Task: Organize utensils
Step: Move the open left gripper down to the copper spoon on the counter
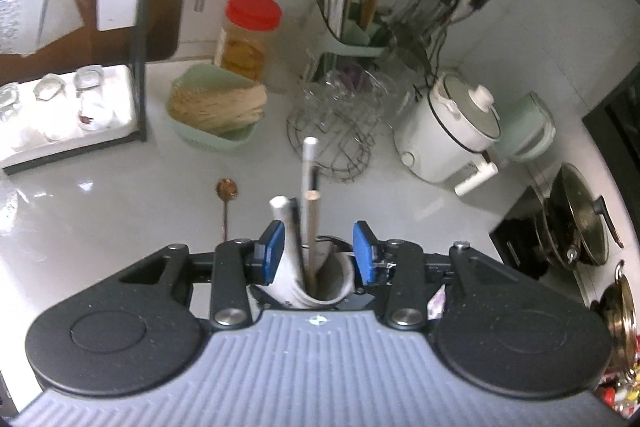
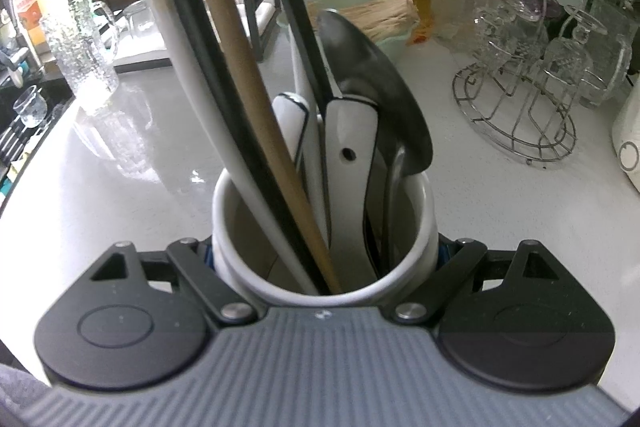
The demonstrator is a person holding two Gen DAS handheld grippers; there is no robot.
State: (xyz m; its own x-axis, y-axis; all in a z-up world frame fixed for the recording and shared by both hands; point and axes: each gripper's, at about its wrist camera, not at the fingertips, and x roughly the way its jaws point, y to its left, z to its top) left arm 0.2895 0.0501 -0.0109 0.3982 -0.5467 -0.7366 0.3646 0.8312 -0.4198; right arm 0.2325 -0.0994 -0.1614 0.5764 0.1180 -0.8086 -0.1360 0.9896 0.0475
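Jaws, L gripper (image 1: pixel 318 253): stood apart, blue pads (image 1: pixel 271 253) either side of the upright handles, gripping nothing; whether the left pad touched the white handle can't be told. Jaws, R gripper (image 2: pixel 324 253): clamped on the white ceramic utensil holder (image 2: pixel 420 211), one finger each side of its wall.

Left wrist view, L to R:
- black-framed rack (image 1: pixel 142 27) w/ white tray and clear glass jars (image 1: pixel 90 95), far left.
- green basket (image 1: pixel 212 135) of dried noodles; red-lidded jar (image 1: pixel 250 31) behind it.
- copper-coloured spoon (image 1: pixel 227 193) lying flat on white counter (image 1: pixel 100 207), just left of the holder, apart from it.
- holder below the pads, white, pale and wooden handles standing in it.
- wire glass rack (image 1: pixel 332 139) w/ upturned glasses, centre back; green chopstick/utensil caddy (image 1: pixel 352 43) behind.
- white rice cooker (image 1: pixel 444 131); pale green appliance beside it.
- stacked dark pans w/ lids (image 1: pixel 576 227), far right.

Right wrist view, L to R:
- textured glass pitcher (image 2: pixel 86 55) on counter, left.
- in holder: white handle, black handle, wooden handle (image 2: pixel 256 115) leaning left; two white ceramic spoons (image 2: pixel 350 155) centre, one w/ hole; dark ladle bowl (image 2: pixel 380 99) upright at right.
- noodles, jar, glass rack behind, right.
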